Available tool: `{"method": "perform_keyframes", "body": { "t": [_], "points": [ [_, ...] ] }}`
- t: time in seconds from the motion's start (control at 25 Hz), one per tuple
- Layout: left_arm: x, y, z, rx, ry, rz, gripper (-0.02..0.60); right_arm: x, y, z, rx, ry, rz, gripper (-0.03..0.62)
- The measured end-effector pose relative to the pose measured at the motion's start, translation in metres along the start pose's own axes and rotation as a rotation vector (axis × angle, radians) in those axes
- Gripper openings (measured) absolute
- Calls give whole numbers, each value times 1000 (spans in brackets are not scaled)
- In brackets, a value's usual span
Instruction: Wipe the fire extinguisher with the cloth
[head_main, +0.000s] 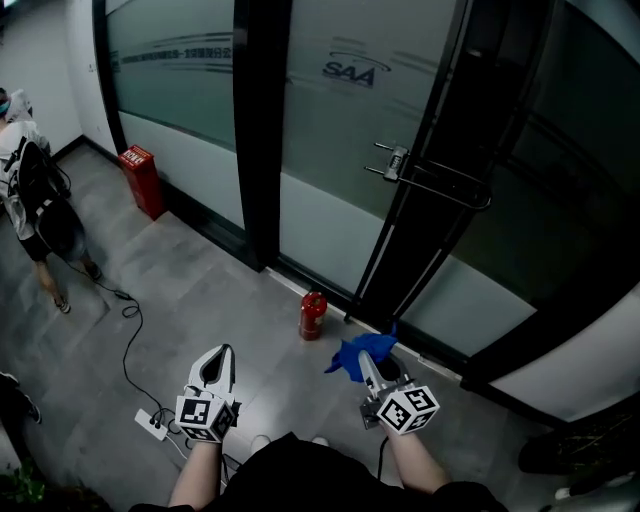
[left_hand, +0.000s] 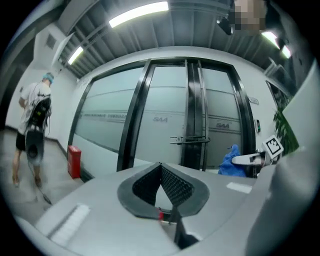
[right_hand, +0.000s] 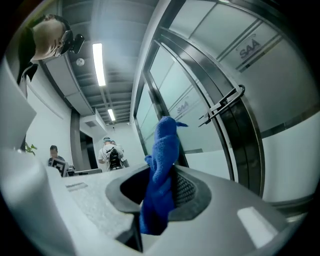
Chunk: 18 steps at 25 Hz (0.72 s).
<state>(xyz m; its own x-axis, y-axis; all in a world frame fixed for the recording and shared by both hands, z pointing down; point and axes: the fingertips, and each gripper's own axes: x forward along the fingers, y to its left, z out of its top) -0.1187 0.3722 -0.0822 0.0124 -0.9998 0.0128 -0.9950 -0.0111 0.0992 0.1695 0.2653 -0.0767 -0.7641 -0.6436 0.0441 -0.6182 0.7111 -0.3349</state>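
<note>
One glass door (head_main: 330, 190) rises directly behind the fire extinguisher (head_main: 313, 316), which stands upright on the floor. A person (head_main: 35, 200) stands well left of it. Nearer than the extinguisher and to its left, the left gripper (head_main: 221, 352) has its jaws together, empty. To its right, the right gripper (head_main: 366, 363) is clamped on the blue cloth (right_hand: 161, 165).

The frosted glass panel (head_main: 340, 130) bears "SAA".

Three views, all toward door (head_main: 330, 190).
</note>
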Motion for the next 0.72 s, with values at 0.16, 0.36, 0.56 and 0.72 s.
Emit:
{"method": "perform_keyframes", "body": {
  "t": [0.16,0.36,0.56,0.72],
  "points": [
    [12,-15,9,103,-29,-48,8,1,-4,5,12,-33,-37,98],
    [27,-27,16,112,-54,-104,7,0,-10,-8,-31,4,-67,98],
    [29,-25,16,81,-65,-128,7,2,-9,-8,-12,-7,-91,89],
    [34,-30,7,64,-43,-167,7,5,-10,-11,-34,-3,-112,87]
  ]
}}
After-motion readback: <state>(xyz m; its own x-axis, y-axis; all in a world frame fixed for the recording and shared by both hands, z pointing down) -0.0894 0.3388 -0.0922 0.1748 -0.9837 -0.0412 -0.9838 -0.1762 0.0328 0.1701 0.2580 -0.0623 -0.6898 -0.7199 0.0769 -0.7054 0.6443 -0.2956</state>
